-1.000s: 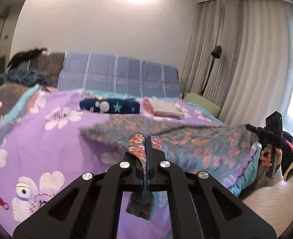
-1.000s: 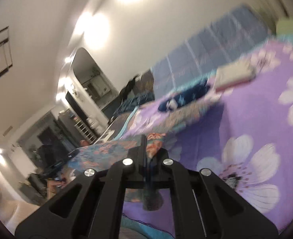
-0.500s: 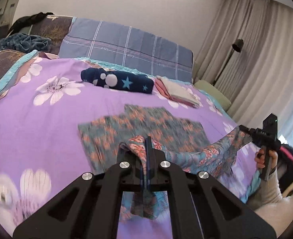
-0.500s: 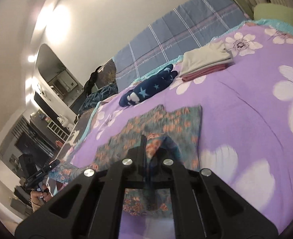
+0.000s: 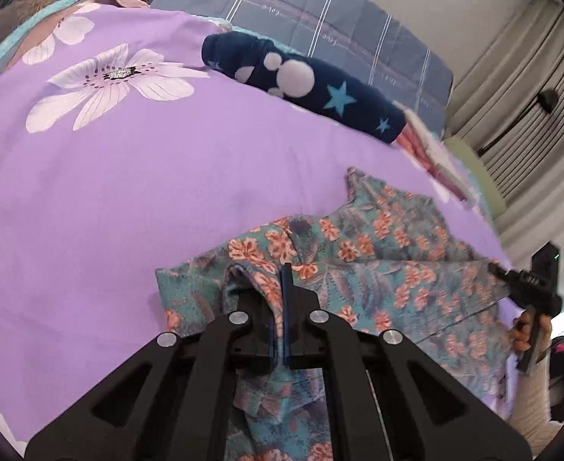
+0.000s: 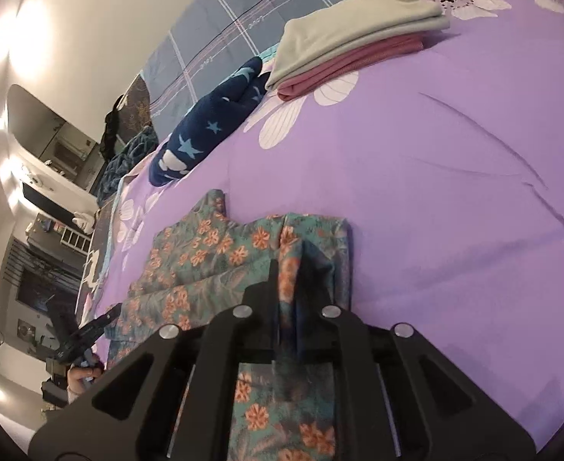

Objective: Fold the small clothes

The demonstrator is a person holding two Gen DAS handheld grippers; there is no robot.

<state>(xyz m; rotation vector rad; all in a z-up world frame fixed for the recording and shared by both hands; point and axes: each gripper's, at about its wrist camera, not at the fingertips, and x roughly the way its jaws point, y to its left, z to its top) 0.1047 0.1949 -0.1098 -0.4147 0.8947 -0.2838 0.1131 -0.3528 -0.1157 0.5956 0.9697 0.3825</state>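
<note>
Pinching floral garment (image 5: 377, 269) on purple bedspread (image 5: 128, 192), both tools (image 5: 283, 280) (image 6: 285, 269) seemingly clamped shut.

Garment (image 5: 377, 265) on bedspread (image 5: 128, 192), before pillow (image 5: 305, 80)

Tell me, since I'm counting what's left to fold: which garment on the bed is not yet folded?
The teal floral garment, spread loose with both grippers pinching its edge. The navy star-print piece is rolled, and the grey-and-pink pile sits stacked.

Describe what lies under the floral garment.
The floral garment lies on the purple flowered bedsheet; its own folded layers hide whatever else is beneath. Both grippers pinch it.
</note>
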